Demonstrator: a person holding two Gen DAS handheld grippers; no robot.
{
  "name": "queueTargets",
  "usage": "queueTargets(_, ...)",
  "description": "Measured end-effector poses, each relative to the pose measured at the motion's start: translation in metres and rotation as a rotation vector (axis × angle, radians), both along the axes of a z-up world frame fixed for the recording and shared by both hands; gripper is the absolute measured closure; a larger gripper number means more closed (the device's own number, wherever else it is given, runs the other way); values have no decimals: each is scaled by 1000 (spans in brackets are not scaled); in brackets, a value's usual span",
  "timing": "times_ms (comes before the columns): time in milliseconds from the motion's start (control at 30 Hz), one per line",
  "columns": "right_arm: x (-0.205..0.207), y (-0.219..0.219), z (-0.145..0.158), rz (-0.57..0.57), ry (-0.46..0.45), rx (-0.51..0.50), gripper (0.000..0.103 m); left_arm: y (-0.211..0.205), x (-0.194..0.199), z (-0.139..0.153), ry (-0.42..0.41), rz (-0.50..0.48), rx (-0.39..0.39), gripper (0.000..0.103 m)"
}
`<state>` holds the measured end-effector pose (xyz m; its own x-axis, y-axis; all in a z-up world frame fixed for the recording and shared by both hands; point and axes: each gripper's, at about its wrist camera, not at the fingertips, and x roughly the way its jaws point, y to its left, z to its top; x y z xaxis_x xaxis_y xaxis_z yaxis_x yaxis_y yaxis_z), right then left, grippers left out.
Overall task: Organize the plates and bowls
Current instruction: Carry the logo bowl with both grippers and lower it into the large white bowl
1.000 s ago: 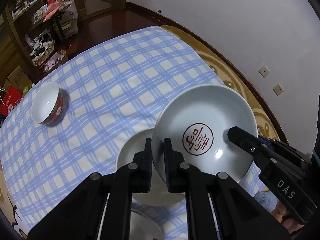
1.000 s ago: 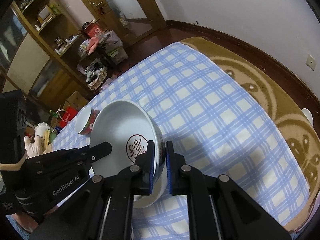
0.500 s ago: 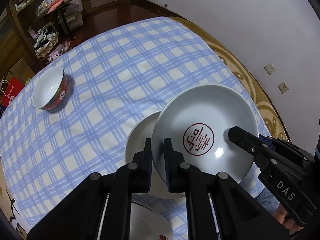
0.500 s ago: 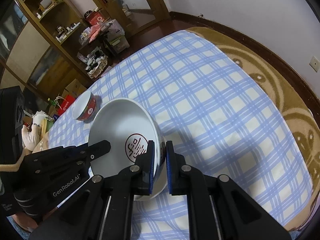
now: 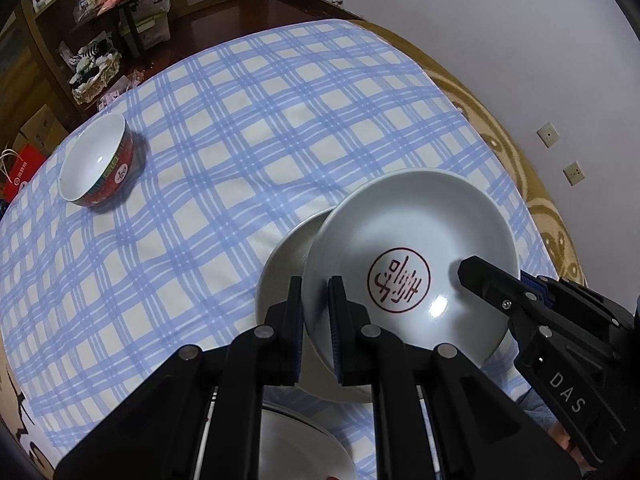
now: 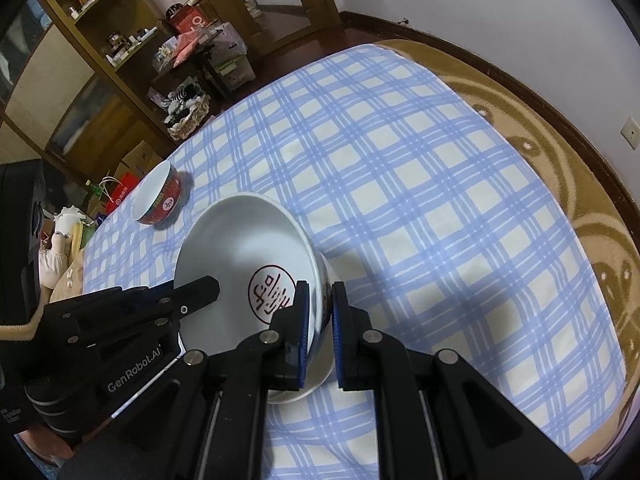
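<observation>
Both claws are still gripping one white plate, red seal in its middle. Left claw is pinching the plate's left rim; right claw is clamping the opposite rim, jaws narrow on both. Plate is tilting above a second plate lying on the worktop just beyond the left claw. Against the earlier frames, the pair is moving farther over the checked cloth: the lower plate shows more, and the red bowl, far left of the left claw, looks nearer. A third plate is peeking under the left claw.
</observation>
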<state>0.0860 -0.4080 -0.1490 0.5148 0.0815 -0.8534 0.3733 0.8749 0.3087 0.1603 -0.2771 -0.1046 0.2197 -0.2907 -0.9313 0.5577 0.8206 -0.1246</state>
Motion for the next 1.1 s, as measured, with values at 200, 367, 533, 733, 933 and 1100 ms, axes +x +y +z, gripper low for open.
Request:
queueTargets(200, 1, -1, -4, -10, 7, -10, 92, -2, 2, -8, 13, 2, -6, 91)
queueTargets(367, 4, 1, -9, -7, 22, -13, 92, -2, 4, -13, 18, 10, 7, 90)
queueTargets(533, 11, 6, -9, 6, 31, -55, 92, -2, 8, -18, 22, 13, 12, 89)
queueTargets(733, 13, 6, -13, 6, 42, -51, 92, -4, 13, -23, 27, 20, 15, 89)
queueTargets(933, 15, 8, -16, 9, 49, -52, 92, -2, 15, -26, 38, 24, 10, 90)
queueTargets(1100, 17, 9, -19, 12, 54, -49, 92, -1, 16, -28, 36, 22, 14, 90)
